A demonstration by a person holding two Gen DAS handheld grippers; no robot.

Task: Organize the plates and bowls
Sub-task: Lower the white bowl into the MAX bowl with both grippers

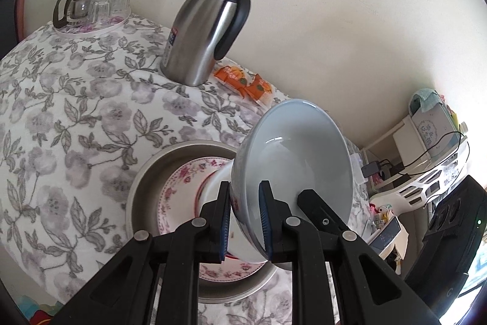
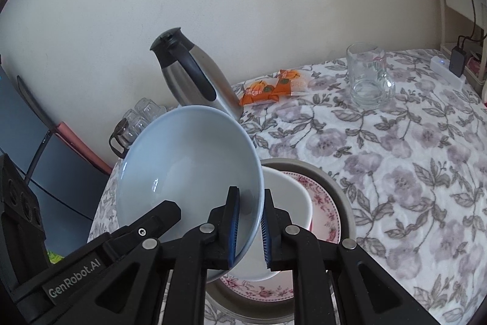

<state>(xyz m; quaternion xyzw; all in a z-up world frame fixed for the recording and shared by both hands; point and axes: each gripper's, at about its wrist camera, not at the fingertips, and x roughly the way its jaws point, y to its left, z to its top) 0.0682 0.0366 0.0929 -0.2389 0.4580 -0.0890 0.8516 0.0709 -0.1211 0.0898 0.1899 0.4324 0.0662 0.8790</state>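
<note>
A pale blue bowl [image 1: 292,160] is held tilted in the air, its rim between the blue pads of both grippers. My left gripper [image 1: 243,221] is shut on one side of its rim. My right gripper [image 2: 249,229] is shut on the opposite side, where the bowl [image 2: 188,169] faces me. Below it a white bowl [image 2: 289,197] sits on a pink floral plate [image 2: 322,215] inside a round metal pan [image 2: 344,197]. The plate [image 1: 182,181] and the pan [image 1: 146,175] also show in the left wrist view.
A steel thermos jug [image 1: 204,29] stands on the floral tablecloth [image 1: 76,111] by the wall. Orange snack packets [image 2: 271,87] lie next to it. A glass mug [image 2: 368,75] stands far right. A tray of glasses [image 1: 94,5] is at the back left.
</note>
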